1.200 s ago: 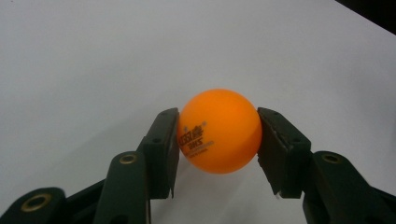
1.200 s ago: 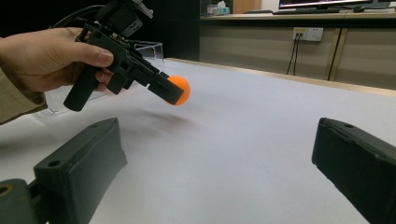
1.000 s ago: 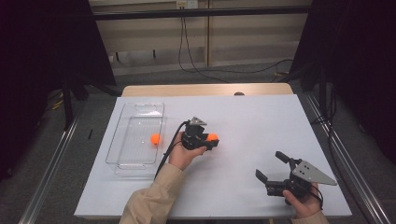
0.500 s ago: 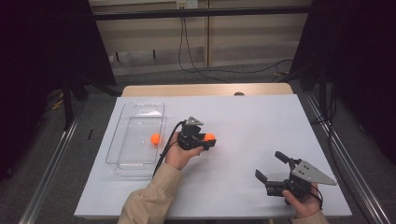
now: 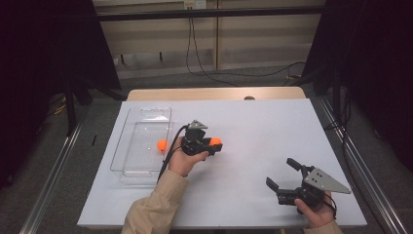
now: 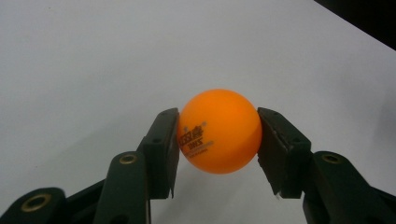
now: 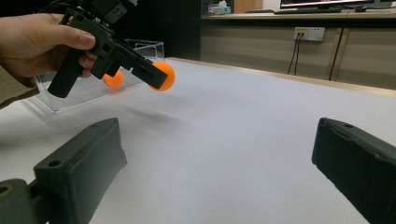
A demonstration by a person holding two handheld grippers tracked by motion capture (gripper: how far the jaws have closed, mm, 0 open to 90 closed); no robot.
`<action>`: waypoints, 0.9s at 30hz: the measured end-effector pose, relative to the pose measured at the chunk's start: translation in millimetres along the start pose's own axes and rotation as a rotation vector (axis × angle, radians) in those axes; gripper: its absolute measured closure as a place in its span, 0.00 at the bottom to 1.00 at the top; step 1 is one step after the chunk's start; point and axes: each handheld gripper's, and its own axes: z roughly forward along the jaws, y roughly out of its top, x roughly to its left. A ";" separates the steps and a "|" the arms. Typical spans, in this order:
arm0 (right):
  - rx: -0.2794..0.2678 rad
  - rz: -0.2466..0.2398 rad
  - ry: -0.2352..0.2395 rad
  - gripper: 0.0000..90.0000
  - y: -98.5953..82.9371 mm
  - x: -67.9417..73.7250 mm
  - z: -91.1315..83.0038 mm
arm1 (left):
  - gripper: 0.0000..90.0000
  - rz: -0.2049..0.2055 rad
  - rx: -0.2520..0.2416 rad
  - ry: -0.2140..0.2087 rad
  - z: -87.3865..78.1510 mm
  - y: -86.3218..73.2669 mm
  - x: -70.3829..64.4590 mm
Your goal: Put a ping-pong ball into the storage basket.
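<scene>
Ball (image 6: 218, 131) clamped between left gripper (image 6: 218, 140) fingertips | right gripper (image 5: 286, 176) spread wide, holding nothing

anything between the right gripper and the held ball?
Nothing. In the high view, bare white table runs from the open right gripper to the ball in the left gripper. The right gripper view agrees.

- This is a lab or test room, laid out for recording rather than living.
- A white sheet covers the surface (image 5: 253, 126), which stands alone on a grey floor (image 5: 58, 161).
- Black curtains (image 5: 44, 63) close off both sides, and a dark rail (image 5: 209, 13) runs overhead.
- Loose cables (image 5: 204, 58) hang from a wall socket (image 5: 191, 4) and trail along the floor.
- A bench with a monitor (image 7: 322, 3) stands behind.
</scene>
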 end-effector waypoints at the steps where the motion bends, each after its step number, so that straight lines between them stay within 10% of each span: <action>1: 0.000 0.000 0.000 0.01 0.0 0.0 0.0 | 0.57 -0.001 -0.001 0.001 -0.2 -0.1 0.0; 27: -0.004 -0.001 0.000 0.01 0.6 0.2 -0.2 | 0.57 -0.019 -0.024 0.022 -15.6 1.8 6.7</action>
